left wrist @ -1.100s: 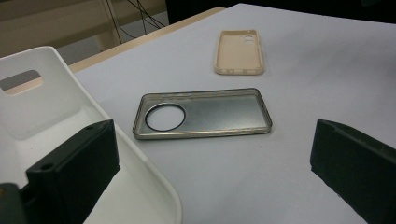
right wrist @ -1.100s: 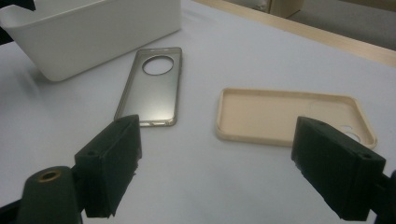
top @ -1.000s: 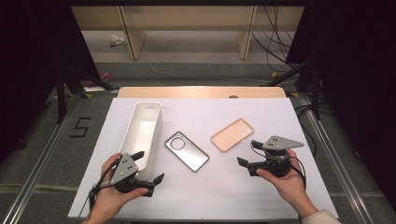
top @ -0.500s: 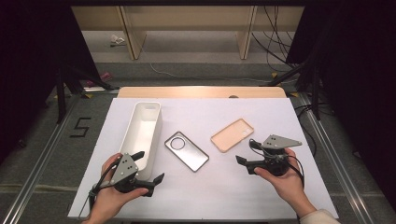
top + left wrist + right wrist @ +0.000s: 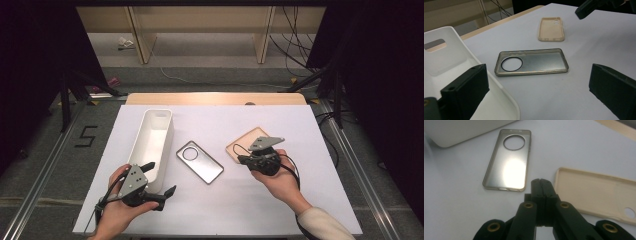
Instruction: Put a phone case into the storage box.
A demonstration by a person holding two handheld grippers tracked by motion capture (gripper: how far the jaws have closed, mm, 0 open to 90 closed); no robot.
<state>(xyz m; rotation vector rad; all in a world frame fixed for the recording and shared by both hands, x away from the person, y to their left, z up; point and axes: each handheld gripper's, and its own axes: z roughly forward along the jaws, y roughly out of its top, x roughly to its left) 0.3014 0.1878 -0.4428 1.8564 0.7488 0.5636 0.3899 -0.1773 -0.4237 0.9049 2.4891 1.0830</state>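
High view first: your white-covered table (image 5: 300, 200) carries everything, and your left claw (image 5: 162, 177) rests at its near edge, jaws spread wide with nothing between them. Just ahead of that claw and touching distance from its left jaw stands the long white plastic bin (image 5: 152, 142), open side up. Ahead and to the right of the same claw lies the clear grey phone case with a round camera hole (image 5: 199, 161), flat on the cloth, inside facing up.

Your right claw (image 5: 240, 159) sits over the near corner of the beige rubbery phone case (image 5: 245, 142). From the right gripper view, its jaws have just been closing and now meet pad to pad, gripping nothing; the beige case (image 5: 596, 195) lies just right of the tips, the grey case (image 5: 507, 165) ahead and left.
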